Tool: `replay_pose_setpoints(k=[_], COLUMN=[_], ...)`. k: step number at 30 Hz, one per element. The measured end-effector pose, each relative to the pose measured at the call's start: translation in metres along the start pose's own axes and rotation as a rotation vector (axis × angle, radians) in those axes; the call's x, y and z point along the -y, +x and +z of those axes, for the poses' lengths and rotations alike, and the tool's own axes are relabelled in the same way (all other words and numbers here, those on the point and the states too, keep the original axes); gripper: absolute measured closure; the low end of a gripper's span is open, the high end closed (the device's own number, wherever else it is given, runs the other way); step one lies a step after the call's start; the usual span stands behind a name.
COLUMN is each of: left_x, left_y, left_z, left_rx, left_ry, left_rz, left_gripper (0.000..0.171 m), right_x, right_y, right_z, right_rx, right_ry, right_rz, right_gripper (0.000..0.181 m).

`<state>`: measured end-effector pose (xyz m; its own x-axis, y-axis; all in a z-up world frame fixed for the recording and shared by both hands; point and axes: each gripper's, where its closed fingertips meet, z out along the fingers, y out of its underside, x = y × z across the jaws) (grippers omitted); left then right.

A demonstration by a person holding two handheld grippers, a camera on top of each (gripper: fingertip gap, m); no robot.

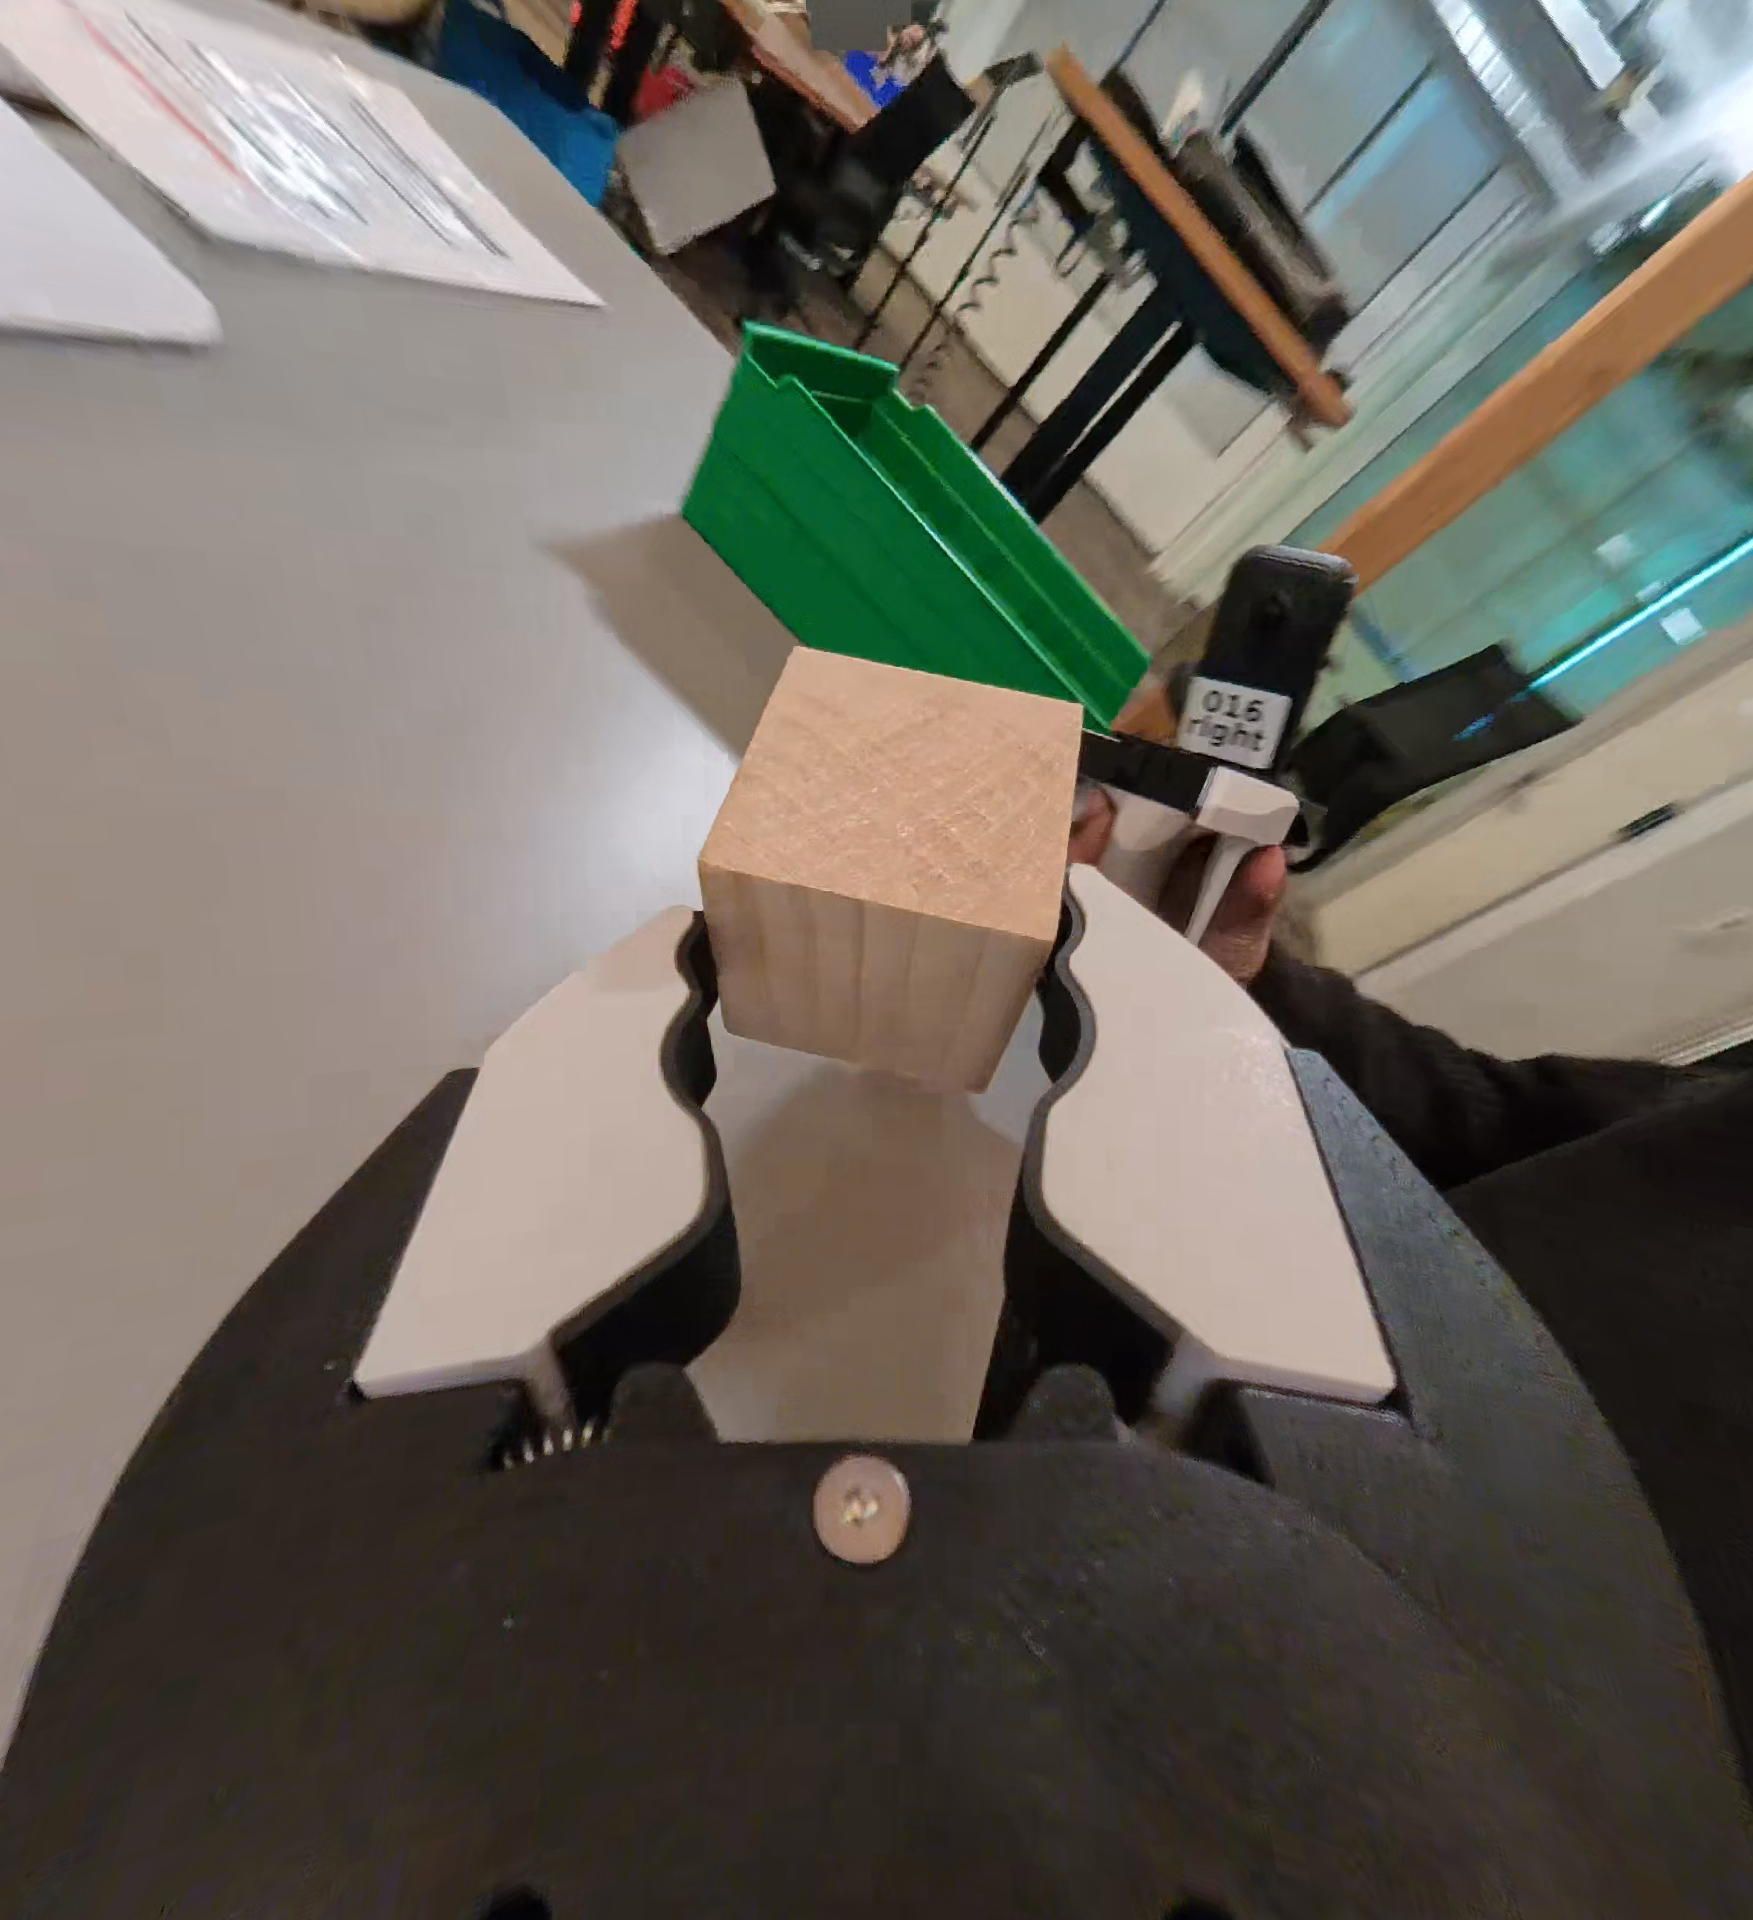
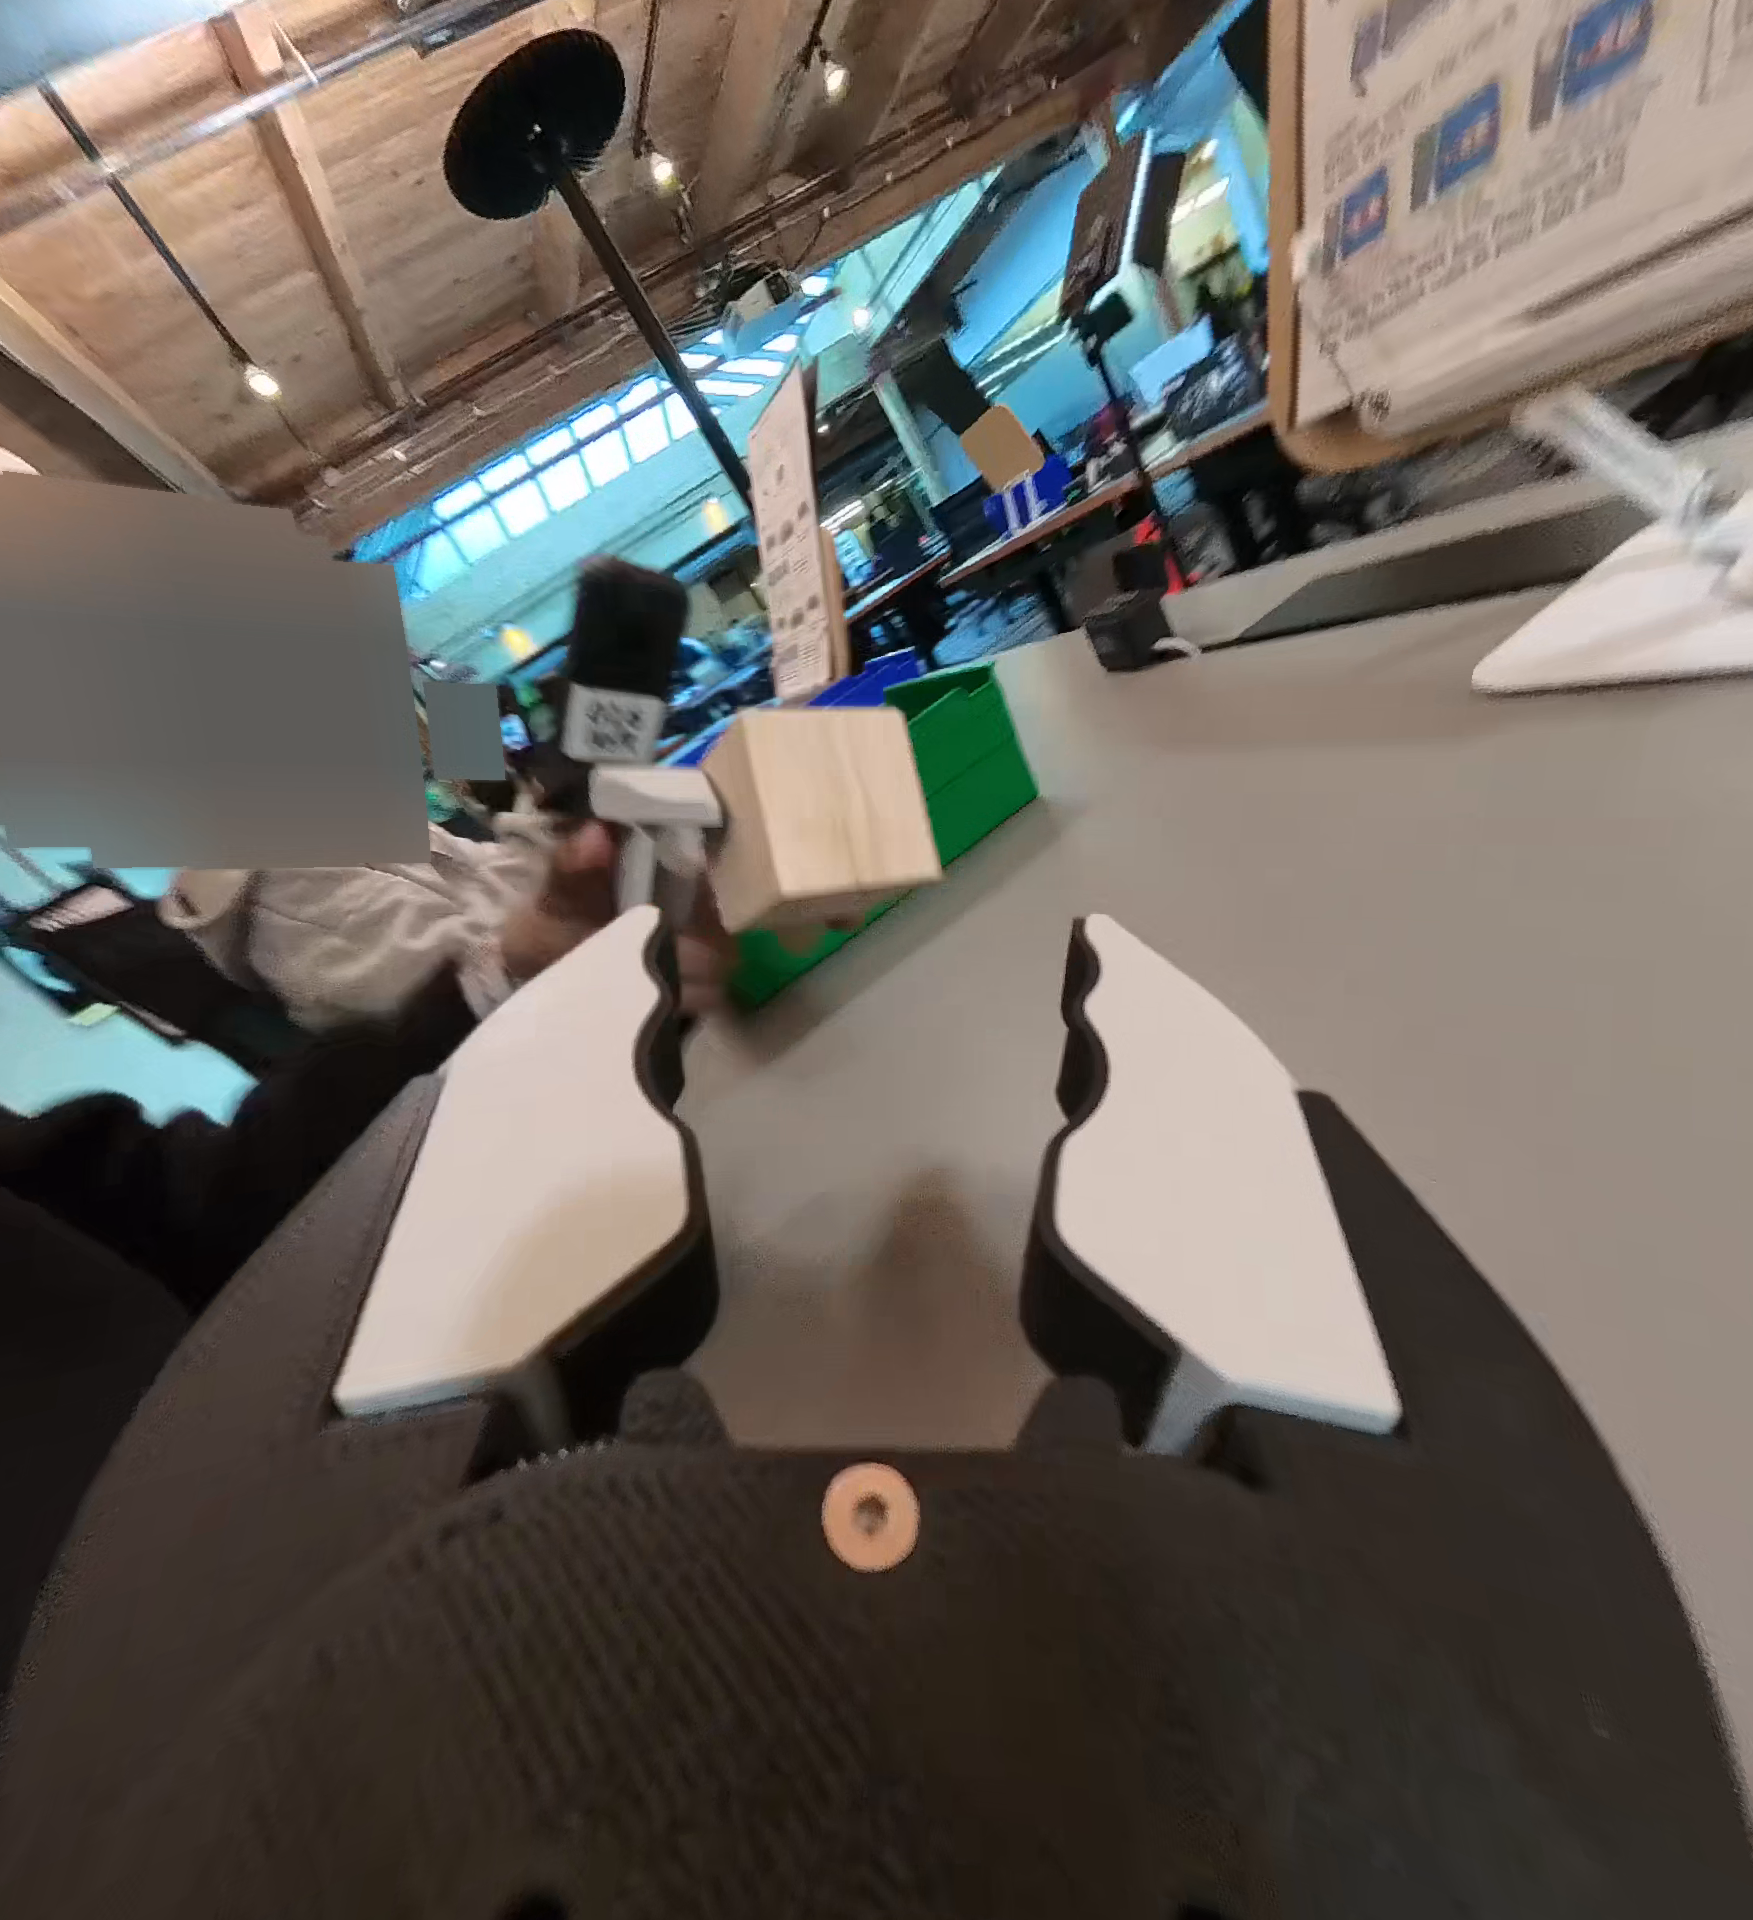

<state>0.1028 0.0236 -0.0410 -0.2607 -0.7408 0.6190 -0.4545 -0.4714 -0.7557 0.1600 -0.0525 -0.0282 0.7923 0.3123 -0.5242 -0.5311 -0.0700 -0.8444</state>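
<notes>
Left gripper (image 1: 882,966): clamped on wooden cube (image 1: 893,862), pinched at the very fingertips on two opposite side faces; held clear above the grey desk (image 1: 280,727), shadow beneath. Grip at the tips likely leaves most of the block exposed and its underside free.

Wooden cube, orientation: near-equal sides, so no clear long axis; scored end-grain face turned up, tilted slightly toward the camera; side grain running vertically; one corner pointing down and right. In the right wrist view the same cube (image 2: 820,816) seen in the air, tilted, in front of the bin.

Right gripper (image 2: 867,971): fingers spread well apart, nothing between them, held low over the desk, pointing toward the cube, near but not touching. In the left wrist view, seen just behind and right of the cube (image 1: 1178,795), held in a hand (image 1: 1236,904) with a dark sleeve.

Green plastic bin (image 1: 882,540): on the desk beyond the cube, near the desk's far edge, open top up, long axis running away from the camera to the left; contents not visible.

White printed sheets (image 1: 259,156): flat on the desk, far left, well apart from the bin.

White stand base (image 2: 1661,613): far right of the desk.
</notes>
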Motion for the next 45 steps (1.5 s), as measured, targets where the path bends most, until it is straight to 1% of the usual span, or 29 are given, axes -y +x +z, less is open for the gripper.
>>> replay_pose_setpoints(k=[2, 3, 4, 5, 6, 8, 10, 12, 16, 20, 26, 29, 33, 35, 36, 39, 41, 42, 44, 45], left_x=[-0.018, -0.027, -0.037, -0.045, -0.053, -0.062, -0.065, -0.064, -0.058, -0.055, -0.058, -0.062, -0.066, -0.065, -0.063, -0.049, -0.039, -0.037, -0.04, -0.044], left_y=[-0.001, -0.001, 0.001, 0.003, 0.002, 0.001, 0.006, 0.011, 0.014, 0.016, 0.016, 0.015, 0.007, 0.002, -0.003, -0.019, -0.024, -0.026, -0.026, -0.023], left_z=[0.024, 0.033, 0.038, 0.041, 0.043, 0.041, 0.039, 0.038, 0.037, 0.037, 0.04, 0.043, 0.045, 0.046, 0.047, 0.045, 0.041, 0.04, 0.042, 0.045], left_rx=[-0.081, -0.115, -0.147, -0.163, -0.148, -0.102, -0.112, -0.147, -0.184, -0.188, -0.217, -0.218, -0.153, -0.094, -0.044, 0.185, 0.339, 0.409, 0.499, 0.501], left_ry=[0.041, 0.038, 0.01, -0.024, -0.064, -0.143, -0.191, -0.187, -0.122, -0.109, -0.119, -0.135, -0.154, -0.145, -0.131, -0.055, -0.018, -0.019, -0.051, -0.066], left_rz=[-0.104, -0.151, -0.174, -0.161, -0.13, -0.016, 0.07, 0.093, 0.051, 0.064, 0.024, 0.033, 0.103, 0.169, 0.224, 0.465, 0.631, 0.714, 0.865, 0.917], left_gripper=[0.108, 0.108, 0.108, 0.108, 0.108, 0.108, 0.108, 0.108, 0.109, 0.109, 0.109, 0.109, 0.109, 0.108, 0.109, 0.109, 0.109, 0.109, 0.11, 0.11], right_x=[-0.002, 0.0, 0.002, 0.001, -0.002, -0.008, -0.015, -0.021, -0.029, -0.041, -0.051, -0.051, -0.045, -0.043, -0.042, -0.043, -0.044, -0.045, -0.044, -0.043], right_y=[0.002, 0.002, 0.003, 0.006, 0.009, 0.01, 0.008, 0.006, -0.001, -0.004, -0.006, -0.006, -0.001, 0.003, 0.005, 0.012, 0.017, 0.02, 0.025, 0.027], right_z=[-0.002, -0.003, -0.004, -0.005, -0.006, -0.005, -0.001, 0.002, 0.005, 0.008, 0.011, 0.012, 0.009, 0.008, 0.008, 0.007, 0.006, 0.006, 0.005, 0.005], right_rx=[0.063, 0.081, 0.079, 0.056, 0.033, 0.032, 0.048, 0.051, 0.043, 0.019, 0.027, 0.02, -0.002, -0.008, -0.012, -0.043, -0.085, -0.11, -0.164, -0.192], right_ry=[-0.014, -0.001, 0.018, 0.02, 0.005, -0.029, -0.069, -0.101, -0.156, -0.215, -0.257, -0.258, -0.227, -0.211, -0.205, -0.199, -0.208, -0.211, -0.206, -0.202], right_rz=[0.109, 0.145, 0.16, 0.165, 0.164, 0.167, 0.168, 0.145, 0.039, -0.05, -0.051, -0.059, -0.029, 0.02, 0.046, 0.087, 0.075, 0.058, 0.013, -0.011], right_gripper=[0.111, 0.112, 0.112, 0.115, 0.115, 0.115, 0.115, 0.115, 0.117, 0.118, 0.118, 0.118, 0.117, 0.115, 0.114, 0.11, 0.109, 0.11, 0.115, 0.118])
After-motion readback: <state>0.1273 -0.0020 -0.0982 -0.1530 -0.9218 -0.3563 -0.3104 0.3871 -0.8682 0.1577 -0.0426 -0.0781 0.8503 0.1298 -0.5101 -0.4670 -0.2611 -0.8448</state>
